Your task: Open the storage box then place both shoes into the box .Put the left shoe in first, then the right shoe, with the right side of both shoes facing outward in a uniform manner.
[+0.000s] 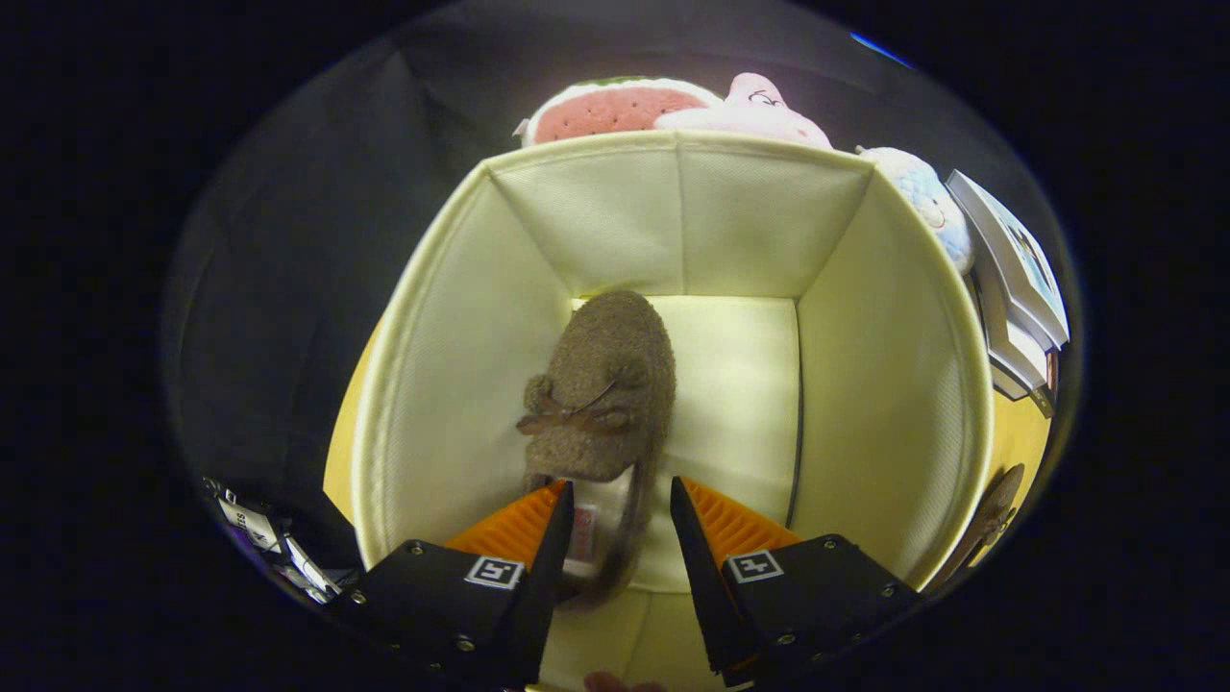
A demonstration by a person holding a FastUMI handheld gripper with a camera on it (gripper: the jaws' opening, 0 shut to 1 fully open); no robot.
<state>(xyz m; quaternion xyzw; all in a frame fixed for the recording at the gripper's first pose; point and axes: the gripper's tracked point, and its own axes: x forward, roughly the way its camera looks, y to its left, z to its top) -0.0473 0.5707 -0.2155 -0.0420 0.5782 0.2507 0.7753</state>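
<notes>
Your hand-held gripper (620,524) hangs over the open storage box (452,317) with its fingers spread, the heel of a brown shoe (601,389) between them but not pinched. That shoe lies inside; the other shoe (990,519) waits on the desk (1020,437) beside the box.

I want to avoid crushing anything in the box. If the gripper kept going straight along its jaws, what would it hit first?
Most likely the brown fuzzy shoe: its heel end lies between the open jaws of the gripper, toe pointing onward. Past it comes the storage box floor and far wall, though depth is hard to judge.
</notes>
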